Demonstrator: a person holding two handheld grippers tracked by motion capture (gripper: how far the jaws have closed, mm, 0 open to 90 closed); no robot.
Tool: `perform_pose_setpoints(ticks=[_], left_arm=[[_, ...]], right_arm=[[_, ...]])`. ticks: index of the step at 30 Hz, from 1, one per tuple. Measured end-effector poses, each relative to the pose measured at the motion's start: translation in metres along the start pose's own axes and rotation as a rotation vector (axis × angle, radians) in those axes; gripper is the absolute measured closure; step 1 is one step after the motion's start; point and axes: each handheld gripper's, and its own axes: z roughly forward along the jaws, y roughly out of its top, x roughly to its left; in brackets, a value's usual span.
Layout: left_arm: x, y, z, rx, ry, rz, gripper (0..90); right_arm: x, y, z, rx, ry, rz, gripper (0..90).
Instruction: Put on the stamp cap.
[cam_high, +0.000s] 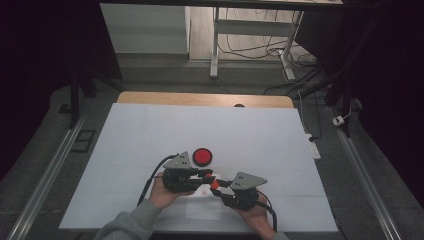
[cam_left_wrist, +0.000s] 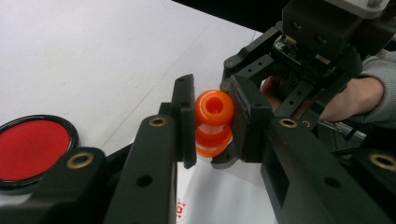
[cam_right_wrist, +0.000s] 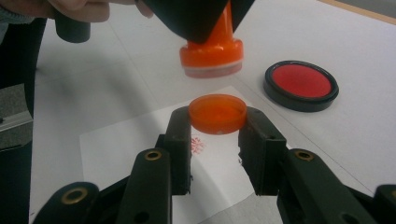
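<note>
Both hands come in over the bench's near edge. Left tongs (cam_left_wrist: 212, 123) are clamped on an orange stamp (cam_left_wrist: 213, 122), held above a paper sheet (cam_right_wrist: 140, 140) near that edge. Right tongs (cam_right_wrist: 217, 140) grip the stamp's orange cap (cam_right_wrist: 217, 113) just below it. Toward the bench's middle lies a red ink pad (cam_high: 202, 156).

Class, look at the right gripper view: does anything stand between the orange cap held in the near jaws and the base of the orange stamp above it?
Nothing visible does. The right gripper holds the orange cap directly below the orange stamp, which the left gripper grips. Only open air separates them. The red ink pad and the stamped paper lie off that line.
</note>
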Motion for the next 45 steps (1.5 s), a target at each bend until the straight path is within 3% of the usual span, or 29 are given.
perform_pose_setpoints(ticks=[45], left_arm=[[-0.002, -0.004, 0.011, 0.006, -0.005, 0.002, 72.3]], right_arm=[[0.0, 0.002, -0.003, -0.039, 0.006, 0.013, 64.5]])
